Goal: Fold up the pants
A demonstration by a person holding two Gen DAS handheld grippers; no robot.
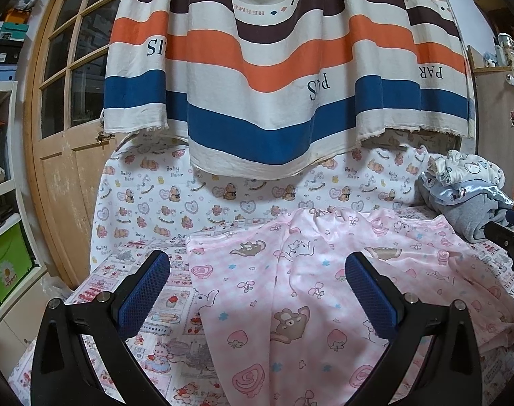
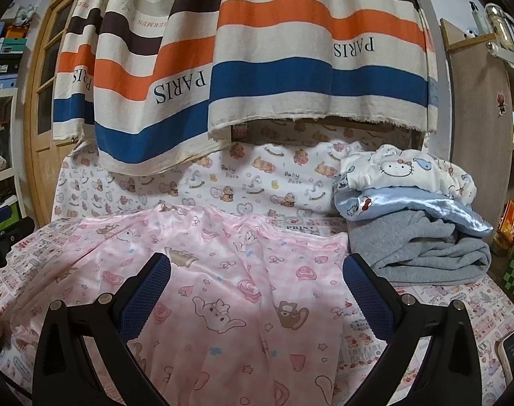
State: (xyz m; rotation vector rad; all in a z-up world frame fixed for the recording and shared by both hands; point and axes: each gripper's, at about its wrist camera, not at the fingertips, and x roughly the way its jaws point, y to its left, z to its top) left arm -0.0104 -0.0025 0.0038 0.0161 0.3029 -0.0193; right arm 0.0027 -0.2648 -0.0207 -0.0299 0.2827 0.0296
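Pink printed pajama pants (image 1: 291, 291) spread flat on bed (image 1: 138, 308), unfolded. Left gripper (image 1: 257, 291), right gripper (image 2: 257, 291) hover above, jaws apart, empty. Next likely: grasp one leg's outer edge, fold across.

My left gripper (image 1: 257, 291) and right gripper (image 2: 257, 291) look alike: glossy black angular arms, round silver screws at the joints, and fingers faced with blue mesh-textured pads (image 1: 145, 291).
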